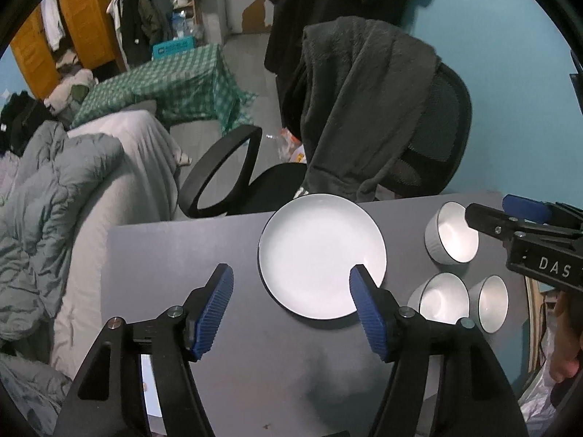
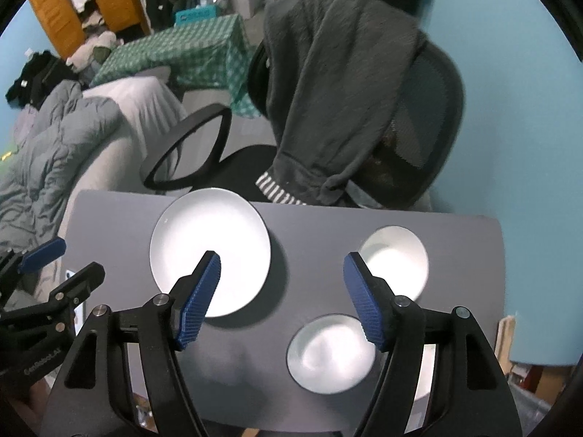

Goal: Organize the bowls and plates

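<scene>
A white plate (image 1: 322,255) with a dark rim lies flat on the grey table (image 1: 164,255), near its far edge. To its right stand three white bowls: one further back (image 1: 453,233) and two side by side nearer (image 1: 441,296) (image 1: 490,302). My left gripper (image 1: 291,273) hangs above the table, open, nothing between its blue pads. The right gripper (image 1: 492,213) reaches in from the right over the bowls. In the right wrist view my right gripper (image 2: 281,258) is open and empty above the gap between the plate (image 2: 209,255) and two bowls (image 2: 397,258) (image 2: 329,353). The left gripper (image 2: 78,256) shows at the left edge.
A black office chair (image 1: 430,138) draped with a dark hoodie (image 1: 364,102) stands right behind the table's far edge. A bed with a grey duvet (image 1: 54,189) lies to the left. A flat white object (image 1: 149,382) sits at the table's near left. A hand (image 1: 564,346) shows at the right.
</scene>
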Available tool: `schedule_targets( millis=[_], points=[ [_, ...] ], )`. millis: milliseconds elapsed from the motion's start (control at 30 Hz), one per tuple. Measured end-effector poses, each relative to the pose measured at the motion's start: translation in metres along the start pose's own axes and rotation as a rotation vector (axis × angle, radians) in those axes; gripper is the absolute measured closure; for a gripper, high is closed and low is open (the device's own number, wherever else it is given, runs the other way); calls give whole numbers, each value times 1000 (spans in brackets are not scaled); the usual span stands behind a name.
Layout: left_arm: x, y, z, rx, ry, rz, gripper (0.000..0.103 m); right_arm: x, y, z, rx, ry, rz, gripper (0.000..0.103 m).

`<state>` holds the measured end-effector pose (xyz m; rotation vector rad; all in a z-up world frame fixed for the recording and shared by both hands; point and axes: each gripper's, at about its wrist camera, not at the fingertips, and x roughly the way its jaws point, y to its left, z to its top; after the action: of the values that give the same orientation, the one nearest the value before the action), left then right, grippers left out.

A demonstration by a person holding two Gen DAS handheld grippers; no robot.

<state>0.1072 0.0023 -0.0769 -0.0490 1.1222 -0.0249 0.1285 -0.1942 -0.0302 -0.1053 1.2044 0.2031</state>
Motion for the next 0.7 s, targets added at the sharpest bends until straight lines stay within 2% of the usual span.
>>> schedule_targets(
  millis=[100, 333, 567, 700],
  points=[
    [-13, -6, -3, 30, -22, -10, 27, -13, -4, -7, 17, -19, -17, 33],
    [-38, -28, -16, 137, -78, -21, 26, -39, -13, -25, 79, -50, -16, 33],
    [-61, -47, -22, 154, -76, -120, 25, -61, -25, -45, 114, -63, -37, 33],
    [-71, -56, -22, 171, -107, -143, 23, -71, -37, -57, 160, -63, -30, 33]
  ],
)
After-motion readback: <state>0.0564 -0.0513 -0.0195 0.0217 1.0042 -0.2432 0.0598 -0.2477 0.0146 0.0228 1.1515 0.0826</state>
